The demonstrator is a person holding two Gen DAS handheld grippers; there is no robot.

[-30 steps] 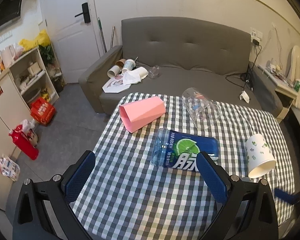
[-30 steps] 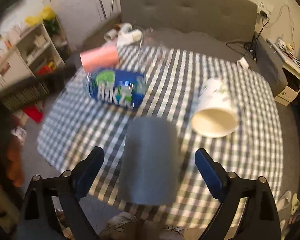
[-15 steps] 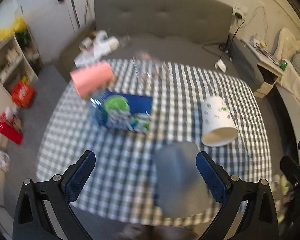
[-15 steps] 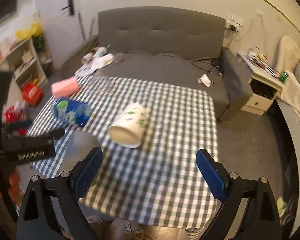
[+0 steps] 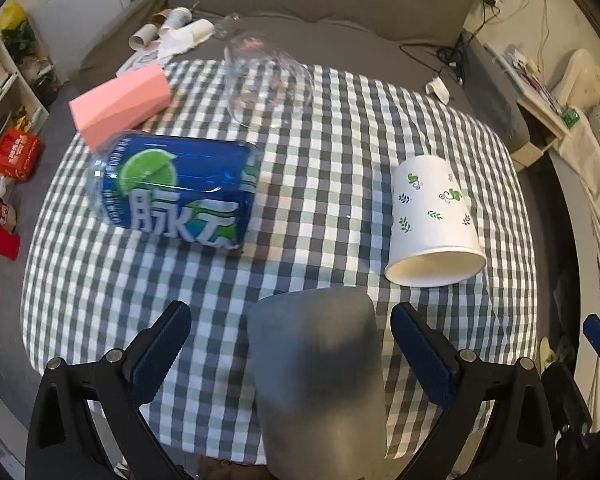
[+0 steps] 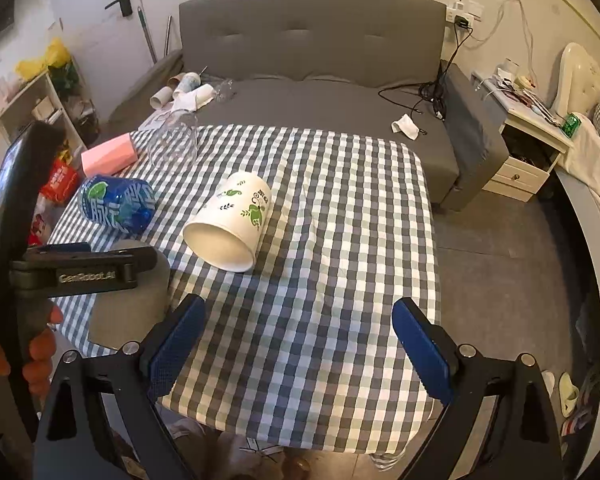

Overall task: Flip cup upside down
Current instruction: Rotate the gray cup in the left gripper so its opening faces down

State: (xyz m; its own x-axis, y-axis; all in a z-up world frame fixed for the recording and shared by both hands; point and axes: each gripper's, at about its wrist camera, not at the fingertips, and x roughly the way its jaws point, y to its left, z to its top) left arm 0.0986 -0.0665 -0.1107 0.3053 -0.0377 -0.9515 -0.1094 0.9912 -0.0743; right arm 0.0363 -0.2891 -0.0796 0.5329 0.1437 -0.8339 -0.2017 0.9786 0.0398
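Observation:
A grey cup (image 5: 320,384) stands upside down near the table's front edge, between the open fingers of my left gripper (image 5: 290,344), which do not touch it. It also shows at the left of the right wrist view (image 6: 130,300), partly behind the left gripper's body. A white paper cup with green leaves (image 5: 434,224) (image 6: 230,222) lies on its side, mouth toward me. A blue cut bottle cup (image 5: 176,188), a pink cup (image 5: 120,106) and a clear cup (image 5: 266,80) lie further back. My right gripper (image 6: 300,344) is open and empty over the table's front right.
The table has a green and white checked cloth (image 6: 340,240). A grey sofa (image 6: 312,56) with loose cups stands behind it. A shelf (image 6: 28,108) is at the left and a white nightstand (image 6: 528,148) at the right.
My left gripper has swung right and down until the grey cup sits between its fingers. My right gripper has moved off to the right, away from the grey cup.

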